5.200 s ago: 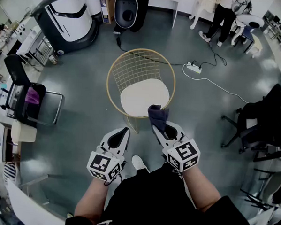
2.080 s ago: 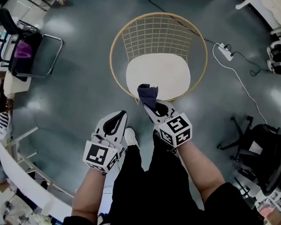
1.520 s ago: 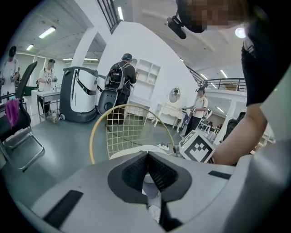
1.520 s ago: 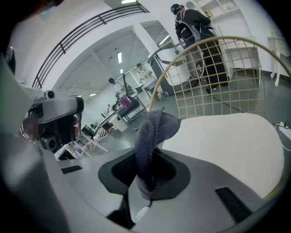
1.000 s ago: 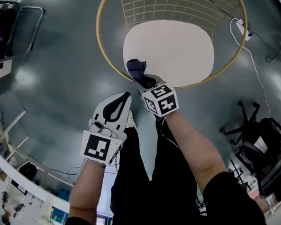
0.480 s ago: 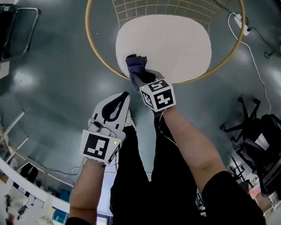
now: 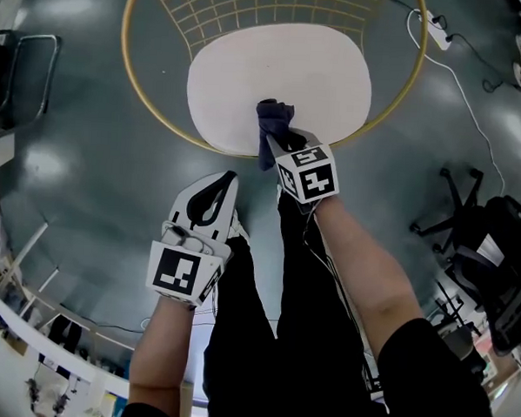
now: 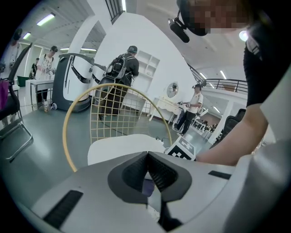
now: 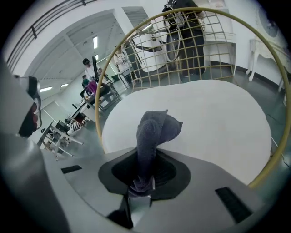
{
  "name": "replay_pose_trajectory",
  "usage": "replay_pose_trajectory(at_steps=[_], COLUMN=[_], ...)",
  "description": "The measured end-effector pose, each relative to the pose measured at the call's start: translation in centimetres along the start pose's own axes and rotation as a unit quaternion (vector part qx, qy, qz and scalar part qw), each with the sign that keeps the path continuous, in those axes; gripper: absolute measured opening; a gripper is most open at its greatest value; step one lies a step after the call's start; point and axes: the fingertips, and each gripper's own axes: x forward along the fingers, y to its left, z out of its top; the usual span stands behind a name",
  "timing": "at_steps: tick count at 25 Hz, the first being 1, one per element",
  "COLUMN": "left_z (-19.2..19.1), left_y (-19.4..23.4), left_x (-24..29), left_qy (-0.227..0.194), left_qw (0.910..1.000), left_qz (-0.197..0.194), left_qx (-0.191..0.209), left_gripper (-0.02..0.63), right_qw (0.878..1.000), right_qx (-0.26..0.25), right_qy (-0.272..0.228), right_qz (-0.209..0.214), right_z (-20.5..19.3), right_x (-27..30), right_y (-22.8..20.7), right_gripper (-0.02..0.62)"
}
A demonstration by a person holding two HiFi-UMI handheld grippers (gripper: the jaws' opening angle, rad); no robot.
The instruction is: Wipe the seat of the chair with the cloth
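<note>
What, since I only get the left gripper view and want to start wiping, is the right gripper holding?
Observer: The right gripper is shut on the dark cloth. The cloth's free end sticks up past the jaws.
Operator: Is the cloth over the seat?
Observer: Yes. In the head view the cloth is above the front edge of the white seat. Whether it touches the seat I cannot tell.
</note>
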Motion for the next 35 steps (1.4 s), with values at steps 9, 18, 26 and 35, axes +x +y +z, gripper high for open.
replay_pose_trajectory(at_steps=[9, 18, 26, 35], left_z=[0.6, 1.7, 2.9, 3.8], left_y=[-2.1, -4.0, -5.5, -6.6], left_x=[3.7, 6.9, 8.5, 8.3], left_qy=[0.009, 0.016, 0.014, 0.005], left_qw=[0.9994, 0.9983, 0.9974, 0.9975], left_qz=[-0.028, -0.051, -0.065, -0.065], left_qx=[0.016, 0.025, 0.029, 0.026], left_gripper=[0.017, 0.017, 0.017, 0.017], right_qw=[0.998, 0.993, 0.988, 0.984], right_qx=[0.034, 0.052, 0.041, 0.055], right_qy=[-0.008, -0.011, -0.007, -0.015], right_qz=[-0.050, -0.101, -0.147, -0.168], right_z=[-1.2, -1.8, -2.1, -2.0], right_x=[-3.2, -6.9, -10.3, -12.8], right_y=[-6.8, -12.7, -16.5, -18.2], right_gripper=[0.075, 0.075, 0.075, 0.075])
